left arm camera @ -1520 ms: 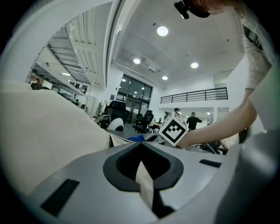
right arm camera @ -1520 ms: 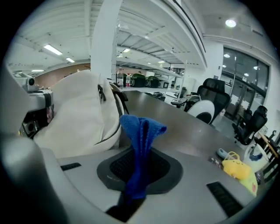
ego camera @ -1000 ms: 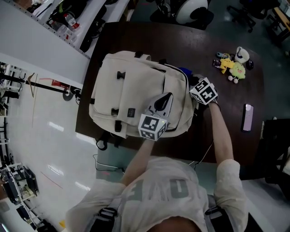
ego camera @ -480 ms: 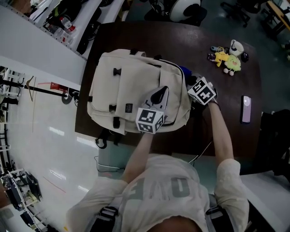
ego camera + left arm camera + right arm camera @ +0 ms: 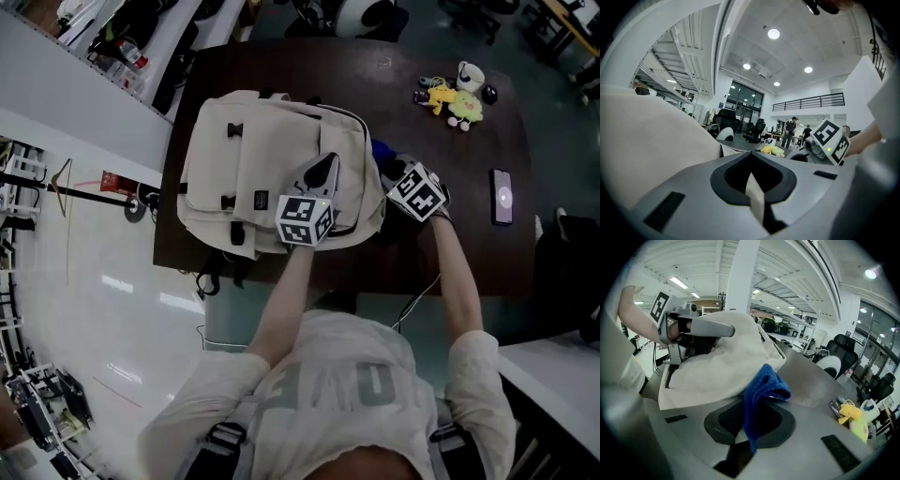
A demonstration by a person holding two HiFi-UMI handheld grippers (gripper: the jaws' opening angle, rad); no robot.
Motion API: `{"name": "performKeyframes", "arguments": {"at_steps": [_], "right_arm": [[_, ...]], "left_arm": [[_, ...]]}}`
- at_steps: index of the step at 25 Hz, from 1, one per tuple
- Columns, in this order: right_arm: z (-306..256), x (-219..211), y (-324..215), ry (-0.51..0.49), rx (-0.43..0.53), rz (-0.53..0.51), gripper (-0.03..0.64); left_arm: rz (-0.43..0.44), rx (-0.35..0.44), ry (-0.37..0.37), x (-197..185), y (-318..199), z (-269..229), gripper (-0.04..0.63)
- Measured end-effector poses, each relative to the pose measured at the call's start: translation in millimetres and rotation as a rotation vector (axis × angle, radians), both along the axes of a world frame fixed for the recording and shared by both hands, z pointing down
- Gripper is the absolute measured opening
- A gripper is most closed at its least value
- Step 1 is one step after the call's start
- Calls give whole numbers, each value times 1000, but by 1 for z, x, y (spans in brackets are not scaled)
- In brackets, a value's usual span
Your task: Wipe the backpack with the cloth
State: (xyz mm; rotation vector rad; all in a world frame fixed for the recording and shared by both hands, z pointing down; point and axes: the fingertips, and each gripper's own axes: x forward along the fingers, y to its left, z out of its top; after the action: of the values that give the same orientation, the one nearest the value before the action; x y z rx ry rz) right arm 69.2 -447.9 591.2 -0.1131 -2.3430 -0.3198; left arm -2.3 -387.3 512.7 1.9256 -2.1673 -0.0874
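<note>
Cloth [image 5: 765, 389] clamped in right hand-held gripper [image 5: 751, 426], beside backpack [image 5: 712, 363]

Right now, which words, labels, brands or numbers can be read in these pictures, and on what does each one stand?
"ONE": probably, in large blurred letters seen upside down in the head view, on the person's shirt.
Small dark label on the backpack: too small to read.
Red sign on the floor: too blurred to read.
</note>
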Motion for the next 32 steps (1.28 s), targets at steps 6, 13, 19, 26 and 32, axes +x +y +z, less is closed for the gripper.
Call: {"name": "performKeyframes", "arguments": {"at_steps": [6, 13, 19, 26, 32], "right_arm": [[-6, 26, 27, 6, 17, 4, 48], [-8, 47, 59, 19, 51, 7, 48], [-6, 64, 84, 20, 31, 42, 48], [-6, 82, 108, 6, 4, 80, 48], [9, 87, 157, 39, -26, 3, 48]], "left_arm": [[15, -8, -8, 2, -1, 0, 3], [23, -7, -8, 3, 0, 0, 3], [33, -7, -14, 6, 1, -1, 3], [37, 1, -19, 7, 4, -2, 3], [38, -1, 5, 11, 10, -2, 3]]}}
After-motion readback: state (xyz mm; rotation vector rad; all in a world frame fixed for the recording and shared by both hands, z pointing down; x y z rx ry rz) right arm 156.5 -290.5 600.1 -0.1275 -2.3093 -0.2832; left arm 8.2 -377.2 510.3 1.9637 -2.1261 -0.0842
